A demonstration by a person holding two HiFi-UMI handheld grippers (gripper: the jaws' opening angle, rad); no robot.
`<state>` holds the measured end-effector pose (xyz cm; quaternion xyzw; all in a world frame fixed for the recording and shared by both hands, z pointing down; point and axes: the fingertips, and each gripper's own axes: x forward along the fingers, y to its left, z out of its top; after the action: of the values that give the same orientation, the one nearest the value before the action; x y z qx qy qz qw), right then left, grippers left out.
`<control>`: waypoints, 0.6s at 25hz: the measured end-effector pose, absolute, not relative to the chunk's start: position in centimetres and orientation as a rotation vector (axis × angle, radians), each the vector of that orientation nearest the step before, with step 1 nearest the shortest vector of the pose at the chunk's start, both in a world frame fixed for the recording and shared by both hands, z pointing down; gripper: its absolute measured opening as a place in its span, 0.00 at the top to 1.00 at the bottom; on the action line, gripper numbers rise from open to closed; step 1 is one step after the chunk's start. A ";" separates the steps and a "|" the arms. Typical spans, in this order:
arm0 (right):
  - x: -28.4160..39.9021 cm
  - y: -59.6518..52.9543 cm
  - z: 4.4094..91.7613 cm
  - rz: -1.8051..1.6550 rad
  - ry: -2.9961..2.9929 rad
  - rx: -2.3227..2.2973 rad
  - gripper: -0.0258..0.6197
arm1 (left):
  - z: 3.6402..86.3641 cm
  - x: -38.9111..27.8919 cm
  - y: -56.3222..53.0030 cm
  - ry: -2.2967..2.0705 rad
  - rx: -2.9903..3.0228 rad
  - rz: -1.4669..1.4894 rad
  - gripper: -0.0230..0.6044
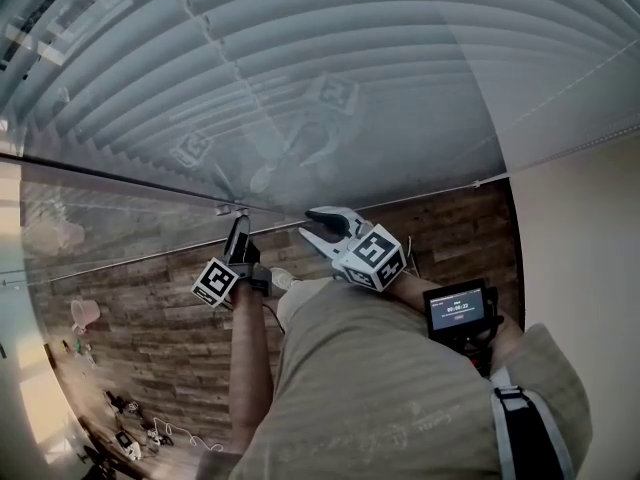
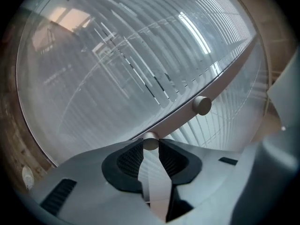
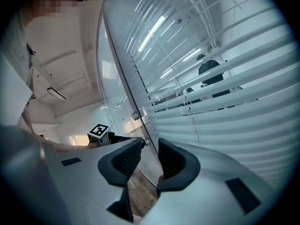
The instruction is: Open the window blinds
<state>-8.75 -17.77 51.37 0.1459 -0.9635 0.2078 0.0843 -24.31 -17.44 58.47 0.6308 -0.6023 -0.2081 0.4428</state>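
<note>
The blinds [image 1: 340,78] hang behind a glass pane [image 1: 120,218], fully lowered, and the job looks only partly done. In the right gripper view the slats are tilted enough that dark shapes show through the gaps, while in the left gripper view they read as nearly flat and closed. The left gripper [image 1: 240,224] is pinching a small round knob [image 2: 150,142] on the rail [image 2: 183,118] that crosses the glass, with both pads pressed on it. A second knob [image 2: 202,105] sits further along the rail, untouched. The right gripper [image 1: 312,226] is just beside the left, close to the glass, its jaws spread and gripping nothing. What is left, by my reading, is to work the knob until the slats stand open — whether by sliding or turning it I cannot tell.
</note>
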 end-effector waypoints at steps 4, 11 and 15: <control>-8.9 -17.6 51.2 0.614 -2.877 0.423 0.80 | 58.2 -24.0 -17.5 -1.423 1.551 -0.590 0.78; -8.9 -16.9 51.5 0.599 -2.884 0.397 0.80 | 59.3 -23.6 -17.0 -1.178 1.387 -0.881 0.78; -8.9 -16.8 51.6 0.591 -2.883 0.391 0.80 | 59.3 -23.3 -17.3 -1.173 1.381 -0.929 0.78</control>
<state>-8.86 -16.76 51.61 0.1312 -0.9675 0.1983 0.0861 -23.29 -17.29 59.30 0.5774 -0.4903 -0.3881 0.5250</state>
